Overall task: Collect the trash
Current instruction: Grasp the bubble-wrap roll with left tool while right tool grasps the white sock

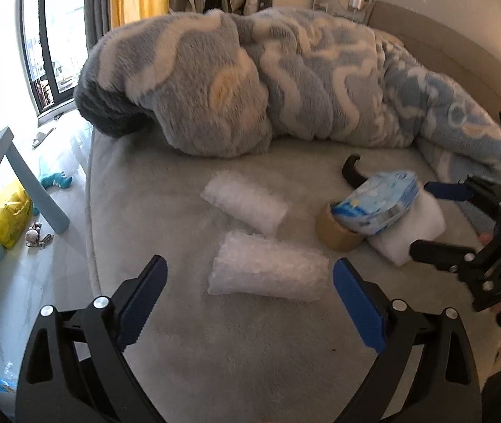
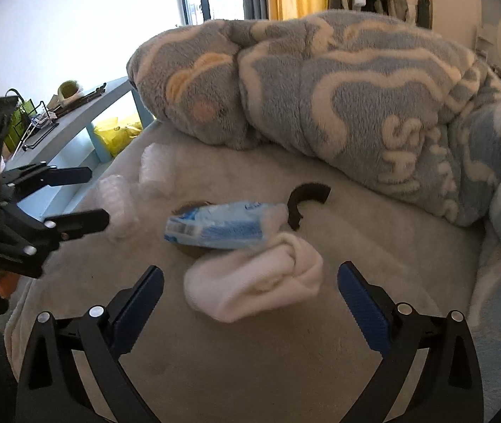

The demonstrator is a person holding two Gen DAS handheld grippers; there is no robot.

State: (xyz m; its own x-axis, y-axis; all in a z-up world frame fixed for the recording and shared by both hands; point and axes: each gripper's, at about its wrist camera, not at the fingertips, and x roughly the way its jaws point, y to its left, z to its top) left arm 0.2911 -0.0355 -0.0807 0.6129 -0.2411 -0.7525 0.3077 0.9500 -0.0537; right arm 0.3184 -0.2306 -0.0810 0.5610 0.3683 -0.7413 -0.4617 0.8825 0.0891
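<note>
On the floor at far left, beside the bed (image 1: pixel 180 352), a yellow bag (image 1: pixel 3 215) sits under a pale blue counter (image 1: pixel 21 172), with a teal plush toy (image 1: pixel 55 179) near its leg. Across the grey bed, going rightward, two rolls of bubble wrap lie close together: the nearer roll (image 1: pixel 268 271) sits between the spread jaws of the left gripper (image 1: pixel 249 296), untouched by either finger, and the farther roll (image 1: pixel 245 206) lies just behind it. Next comes a brown tape roll (image 1: pixel 335 234), with a blue-and-white tissue pack (image 1: pixel 377 204) resting tilted on top of it. A curved black piece (image 1: pixel 352 171) lies just behind the pack. A white sock (image 2: pixel 254 280) lies against the pack, just ahead of the right gripper (image 2: pixel 250 289), whose jaws are wide apart and hold nothing. Behind everything, a fluffy blue-and-cream blanket (image 1: pixel 285 81) is heaped along the bed.
</note>
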